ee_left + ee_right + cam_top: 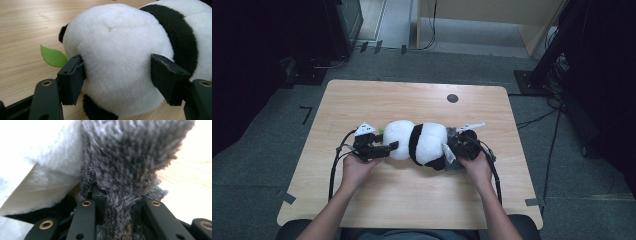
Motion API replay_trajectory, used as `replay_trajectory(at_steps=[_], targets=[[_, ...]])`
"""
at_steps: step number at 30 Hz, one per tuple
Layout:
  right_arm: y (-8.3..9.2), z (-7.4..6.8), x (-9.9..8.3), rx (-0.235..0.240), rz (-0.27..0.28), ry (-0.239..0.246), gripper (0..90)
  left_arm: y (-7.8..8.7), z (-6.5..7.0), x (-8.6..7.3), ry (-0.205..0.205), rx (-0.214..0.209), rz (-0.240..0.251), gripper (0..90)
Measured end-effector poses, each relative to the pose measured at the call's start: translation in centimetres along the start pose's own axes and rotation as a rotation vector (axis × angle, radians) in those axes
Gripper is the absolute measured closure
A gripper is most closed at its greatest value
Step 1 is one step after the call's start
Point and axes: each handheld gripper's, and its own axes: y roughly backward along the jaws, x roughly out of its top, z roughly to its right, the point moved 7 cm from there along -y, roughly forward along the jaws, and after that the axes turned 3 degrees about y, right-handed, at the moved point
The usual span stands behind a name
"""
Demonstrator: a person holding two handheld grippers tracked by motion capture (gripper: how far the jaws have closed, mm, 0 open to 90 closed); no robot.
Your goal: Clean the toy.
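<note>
The panda (419,142) lies on its side across the middle of the worktop (412,200), head toward the person's left, rump toward the right, and both hands are on it. On the left, the left gripper (392,146) points in at the head; in the left gripper view its two fingers (71,80) stand apart on either side of the round white head (117,62), the near one touching the fur by the green leaf (53,56), the far one against the fur on the other side, and whether they truly squeeze I cannot tell. The leaf pokes out beside the head, just over the wood, and a black ear (62,33) shows above it. The black band (180,35) of the shoulders runs behind the head. Over on the right, the right gripper (456,149) is tucked hard against the panda's rear end, a hand (477,167) wrapped behind it. In the right gripper view the fingers (98,202) are drawn close together, clamped on a strip of dark grey fur (120,215) that rises between them and fans out above, with white fur (40,157) to one side. A white tag (448,152) hangs off the panda right by that gripper. Cables trail back from both grippers toward the person's edge of the worktop. A small dark disc (452,98) sits well apart, near the far edge.
</note>
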Motion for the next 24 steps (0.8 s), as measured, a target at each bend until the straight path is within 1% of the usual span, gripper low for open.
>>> replay_trajectory(at_steps=[3,5,7,9,12,15,18,21,22,24], targets=[[0.8,0.3,0.1,-0.009,0.008,-0.014,72.8,0.0,0.0,0.0,0.001,-0.003,0.001,29.9],[1.4,0.6,0.2,-0.014,0.029,-0.021,73.0,0.1,0.0,0.0,0.004,-0.006,0.0,29.8],[2.2,0.8,0.5,-0.029,0.046,-0.027,73.0,0.1,0.0,0.1,0.004,-0.01,0.001,29.8],[3.2,0.8,1.0,-0.039,0.081,-0.019,73.3,0.1,0.0,0.1,0.003,-0.012,0.001,29.7],[5.0,0.4,2.0,-0.033,0.133,-0.004,73.8,0.1,0.0,0.1,0.0,-0.013,0.001,29.6],[6.7,-0.5,3.2,-0.02,0.17,0.024,74.1,0.1,0.0,0.1,0.001,-0.013,0.002,29.5],[8.4,-1.9,4.5,0.001,0.203,0.058,74.2,0.1,0.0,0.1,0.0,-0.013,0.002,29.5],[9.6,-3.7,5.8,0.024,0.231,0.106,74.1,0.1,0.0,0.1,0.001,-0.012,0.004,29.5],[9.8,-4.4,6.2,0.032,0.236,0.121,74.1,0.1,0.1,0.1,0.003,-0.013,0.005,29.5],[9.9,-5.9,7.1,0.064,0.239,0.152,74.1,0.2,0.1,0.1,-0.001,-0.01,0.001,29.5]])
